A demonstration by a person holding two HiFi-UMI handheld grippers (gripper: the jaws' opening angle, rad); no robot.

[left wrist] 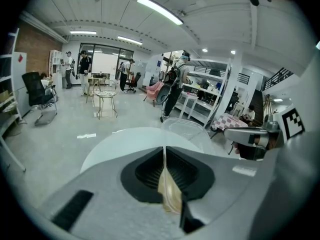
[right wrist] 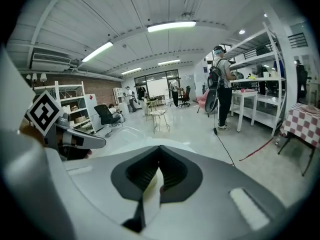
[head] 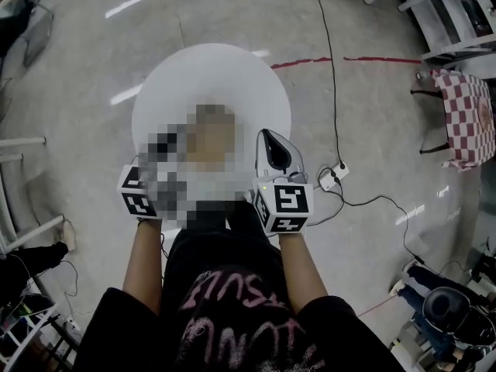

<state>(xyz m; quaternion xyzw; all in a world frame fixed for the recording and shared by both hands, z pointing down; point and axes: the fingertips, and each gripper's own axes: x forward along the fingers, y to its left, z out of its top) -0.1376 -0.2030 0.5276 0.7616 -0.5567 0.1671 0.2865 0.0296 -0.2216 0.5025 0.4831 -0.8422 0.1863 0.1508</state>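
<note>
Black printed shirt (head: 232,316) and forearms: lowest in the head view. Left gripper (left wrist: 165,166): clenched on the thin rim of clear plastic container (left wrist: 187,129). Right gripper (right wrist: 159,166): clenched on the opposite rim. Container: spans both grippers at round white table (head: 209,68); contents not discernible. Risk, as judged: the flimsy rim may buckle or slip if the grippers tilt unevenly or pull apart, dropping the container.

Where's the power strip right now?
Head view: the white power strip lies on the floor right of the round white table, close beside the right gripper.
</note>
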